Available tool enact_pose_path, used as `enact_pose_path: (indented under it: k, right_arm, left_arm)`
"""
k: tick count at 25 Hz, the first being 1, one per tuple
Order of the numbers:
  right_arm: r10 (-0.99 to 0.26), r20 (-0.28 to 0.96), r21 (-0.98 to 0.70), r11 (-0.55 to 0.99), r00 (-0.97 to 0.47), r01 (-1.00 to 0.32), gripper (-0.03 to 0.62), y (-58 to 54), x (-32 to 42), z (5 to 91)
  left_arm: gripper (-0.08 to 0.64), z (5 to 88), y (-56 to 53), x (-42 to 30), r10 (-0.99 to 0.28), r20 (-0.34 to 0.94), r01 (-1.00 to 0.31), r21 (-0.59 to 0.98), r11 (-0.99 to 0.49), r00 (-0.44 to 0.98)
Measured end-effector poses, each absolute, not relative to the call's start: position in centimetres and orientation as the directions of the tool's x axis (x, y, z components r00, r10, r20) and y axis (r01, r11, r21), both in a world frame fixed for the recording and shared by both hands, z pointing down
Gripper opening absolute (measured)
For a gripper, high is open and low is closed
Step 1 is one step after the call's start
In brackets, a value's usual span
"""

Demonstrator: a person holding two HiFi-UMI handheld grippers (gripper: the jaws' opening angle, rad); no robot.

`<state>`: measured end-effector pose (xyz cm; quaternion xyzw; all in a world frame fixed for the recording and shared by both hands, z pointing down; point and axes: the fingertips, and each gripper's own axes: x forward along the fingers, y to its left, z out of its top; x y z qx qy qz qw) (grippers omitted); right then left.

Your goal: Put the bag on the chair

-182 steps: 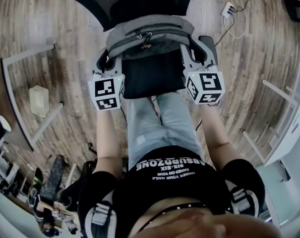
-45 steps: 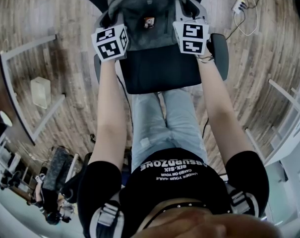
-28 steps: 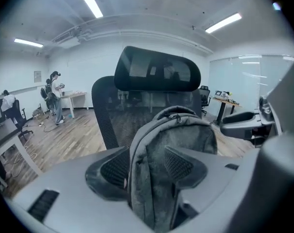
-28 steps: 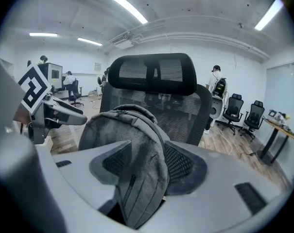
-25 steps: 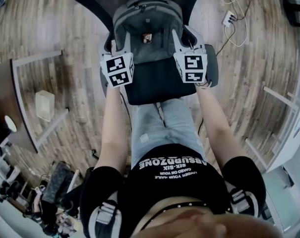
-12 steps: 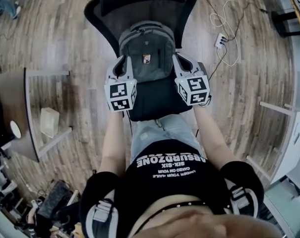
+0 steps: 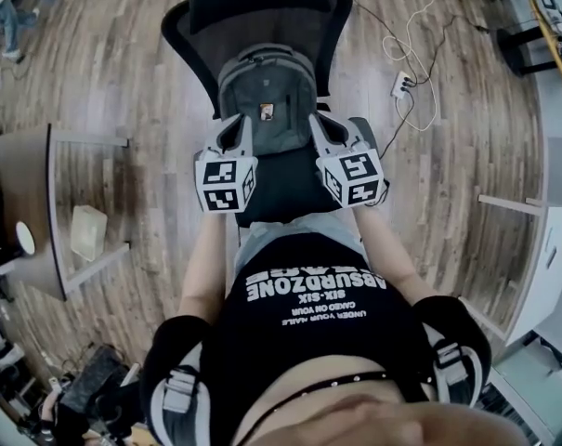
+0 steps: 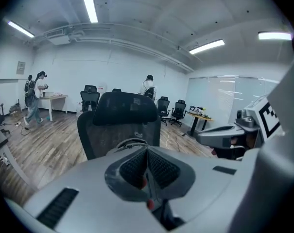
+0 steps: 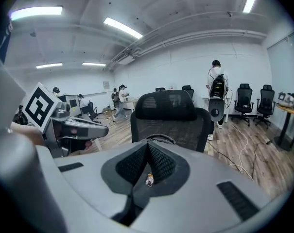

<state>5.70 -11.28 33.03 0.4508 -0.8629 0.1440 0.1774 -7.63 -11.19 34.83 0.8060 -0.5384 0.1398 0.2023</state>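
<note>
One black mesh office chair [image 7: 262, 12] fills the upper middle of the head view. One grey backpack [image 7: 267, 86] stands upright on its seat, leaning on the backrest; seven seconds ago it hung between the grippers over the seat's front edge. The person's black shirt [image 7: 318, 314] reads "ABSURDZONE SIX-SIX" (upside down from here). Two grippers are near the backpack, clear of its sides, which they flanked a second ago. The left gripper [image 8: 147, 150] has just been closing, its jaws pressed together on nothing. The right gripper [image 9: 147, 145] is likewise closed and empty. One white power strip [image 7: 401, 84] lies on the floor. One small badge [image 7: 267, 111] marks the backpack's front.
</note>
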Motion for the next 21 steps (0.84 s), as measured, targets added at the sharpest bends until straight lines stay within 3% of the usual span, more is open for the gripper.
enact_pose_path:
  k: [21]
  right_arm:
    - [-0.675, 0.420, -0.086, 0.635, -0.606, -0.767, 0.015, -8.6, 7.8, 31.5]
  left_arm:
    - [0.021, 32.3, -8.5, -4.0, -0.769, 0.448, -0.887, 0.160, -0.433, 0.456]
